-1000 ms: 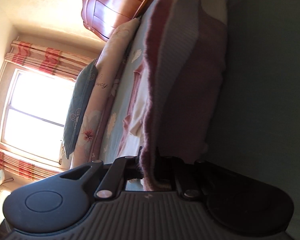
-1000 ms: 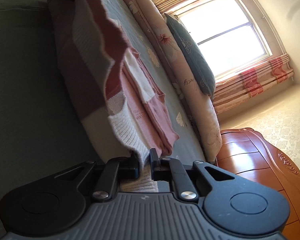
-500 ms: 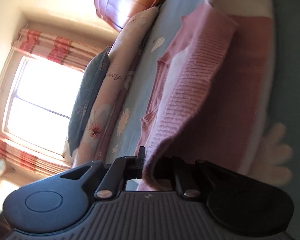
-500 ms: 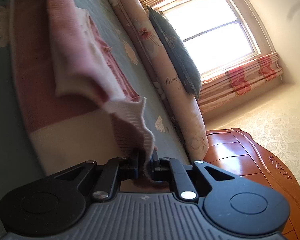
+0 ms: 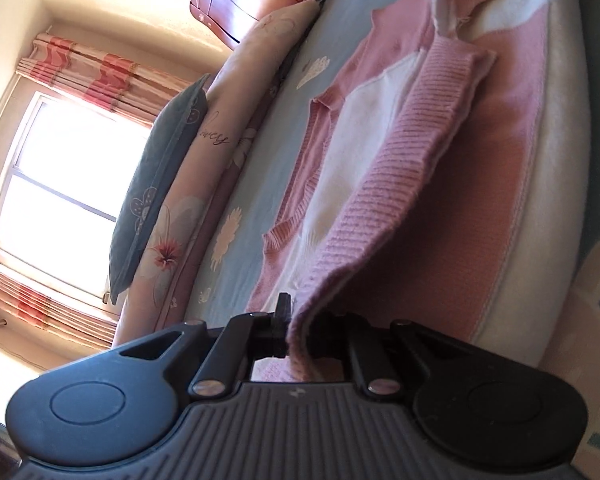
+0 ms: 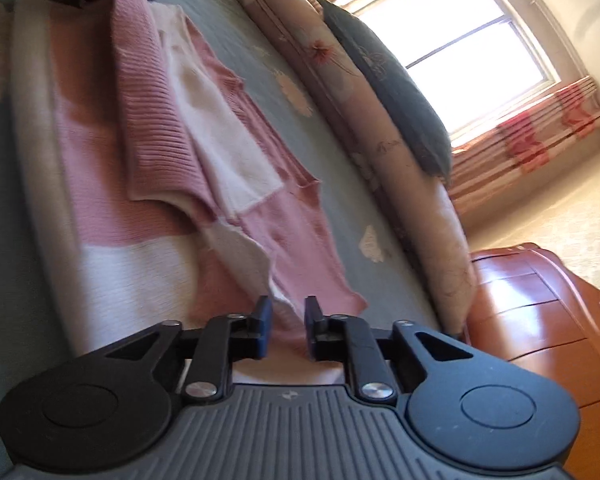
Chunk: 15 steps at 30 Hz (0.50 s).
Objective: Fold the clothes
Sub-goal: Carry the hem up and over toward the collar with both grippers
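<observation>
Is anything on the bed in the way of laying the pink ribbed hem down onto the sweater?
Nothing visible. The left gripper holds the pink ribbed hem over the sweater; only the sweater lies beneath. The right gripper is opening, fabric loose between its jaws.

The left tool pinches the pink sweater's ribbed hem on the bed.

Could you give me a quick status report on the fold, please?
Left gripper shut on sweater hem. Right gripper opening, fabric loose between fingers. Nothing in the way.
</observation>
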Available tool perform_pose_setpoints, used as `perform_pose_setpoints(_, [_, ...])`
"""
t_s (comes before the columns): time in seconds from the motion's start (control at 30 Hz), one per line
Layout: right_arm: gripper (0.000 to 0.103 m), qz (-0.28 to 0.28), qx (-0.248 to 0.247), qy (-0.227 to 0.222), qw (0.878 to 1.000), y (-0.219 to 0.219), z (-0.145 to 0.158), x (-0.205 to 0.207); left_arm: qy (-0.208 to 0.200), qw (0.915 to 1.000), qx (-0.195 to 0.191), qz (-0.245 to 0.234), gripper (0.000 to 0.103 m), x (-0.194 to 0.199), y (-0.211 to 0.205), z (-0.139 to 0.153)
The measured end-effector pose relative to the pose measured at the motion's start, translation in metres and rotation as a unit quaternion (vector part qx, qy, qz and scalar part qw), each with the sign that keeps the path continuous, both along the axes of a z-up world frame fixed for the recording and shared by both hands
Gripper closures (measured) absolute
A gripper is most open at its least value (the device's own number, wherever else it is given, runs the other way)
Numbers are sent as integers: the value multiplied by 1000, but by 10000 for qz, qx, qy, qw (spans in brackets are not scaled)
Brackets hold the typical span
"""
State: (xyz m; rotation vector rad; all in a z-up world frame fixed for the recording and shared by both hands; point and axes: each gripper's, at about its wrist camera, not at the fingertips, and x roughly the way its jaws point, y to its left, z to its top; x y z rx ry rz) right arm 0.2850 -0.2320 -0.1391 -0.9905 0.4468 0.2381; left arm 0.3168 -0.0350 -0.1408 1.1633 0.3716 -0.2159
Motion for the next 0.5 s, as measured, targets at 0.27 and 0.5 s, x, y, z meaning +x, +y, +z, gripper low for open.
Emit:
perform_pose_setpoints(0.27, [42, -174, 684, 227, 9972, -49, 19, 2, -27, 10000, 18, 15, 95, -12, 0, 3])
perform_pose_setpoints(0.5, [34, 495, 763, 844, 9923, -70, 23, 33, 20, 9999, 126, -19, 95, -12, 0, 4])
